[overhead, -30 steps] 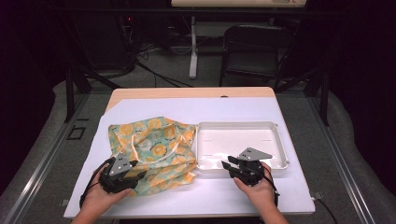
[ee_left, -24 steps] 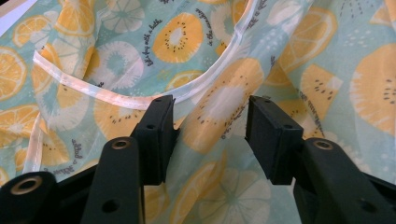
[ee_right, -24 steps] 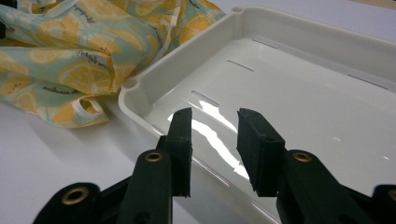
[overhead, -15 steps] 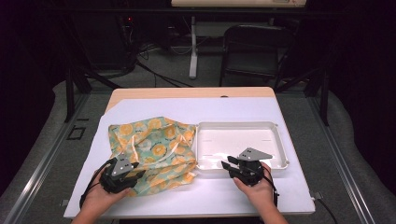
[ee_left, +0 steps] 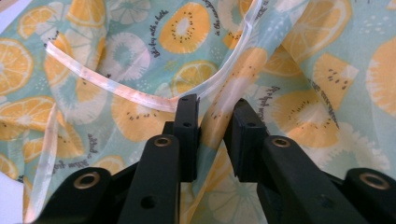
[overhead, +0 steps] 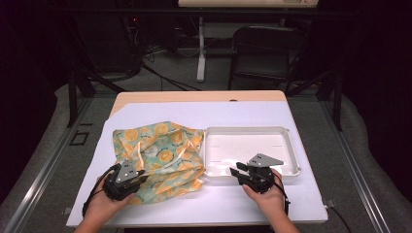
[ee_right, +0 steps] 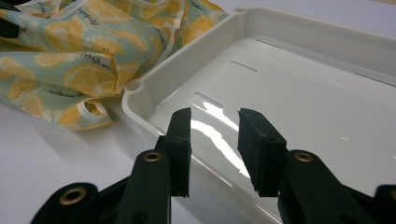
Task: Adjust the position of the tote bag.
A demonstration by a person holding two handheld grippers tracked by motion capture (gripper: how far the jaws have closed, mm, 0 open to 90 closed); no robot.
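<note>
Left gripper view: my left gripper (ee_left: pixel 212 122) jaws have just been closing on a fold of the fruit-print cloth (overhead: pixel 160 158), seemingly pinched | right gripper (ee_right: pixel 215 135) gaping, idle over empty white tray (overhead: pixel 291 148) | cloth crumpled on table, left of tray; nothing lifted or moved yet

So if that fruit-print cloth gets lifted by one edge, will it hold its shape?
Probably not. The fruit-print cloth lies crumpled in soft folds, so it should droop. It looks thin, likely light. With the left gripper closing on a fold, the rest would likely trail behind.
</note>
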